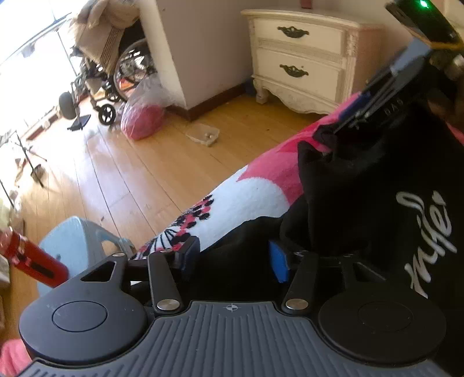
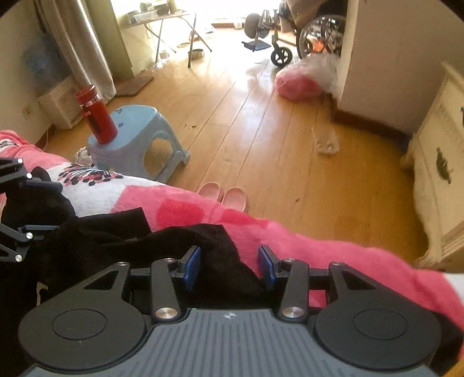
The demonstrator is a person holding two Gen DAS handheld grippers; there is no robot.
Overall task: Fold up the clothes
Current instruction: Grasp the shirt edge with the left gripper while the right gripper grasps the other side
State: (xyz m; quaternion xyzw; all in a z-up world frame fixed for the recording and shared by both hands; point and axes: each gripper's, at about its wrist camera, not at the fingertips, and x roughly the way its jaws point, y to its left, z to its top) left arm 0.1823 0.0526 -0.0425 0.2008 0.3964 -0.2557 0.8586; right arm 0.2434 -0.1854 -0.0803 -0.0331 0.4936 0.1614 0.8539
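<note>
White cursive lettering runs across the black cloth garment (image 1: 406, 203), turned on its side; only part shows and it reads roughly like "mije". Small embossed characters on the other black tool (image 1: 388, 110) are too blurred to read.

A lived-in bedroom of a home. A bed under a fleecy pink-and-white floral blanket (image 2: 179, 203) fills the foreground, with a pair of pink slippers (image 2: 221, 197) on the wooden plank floor (image 2: 261, 130) just beside it. A cream carved nightstand (image 1: 301, 58) with two drawers stands against the wall. Further off — a wheelchair (image 1: 116, 78) near the bright window, a grey curtain (image 2: 84, 46), a folding table (image 2: 162, 20), and a blue plastic stool (image 2: 139, 139) bearing a red bottle (image 2: 97, 114).
</note>
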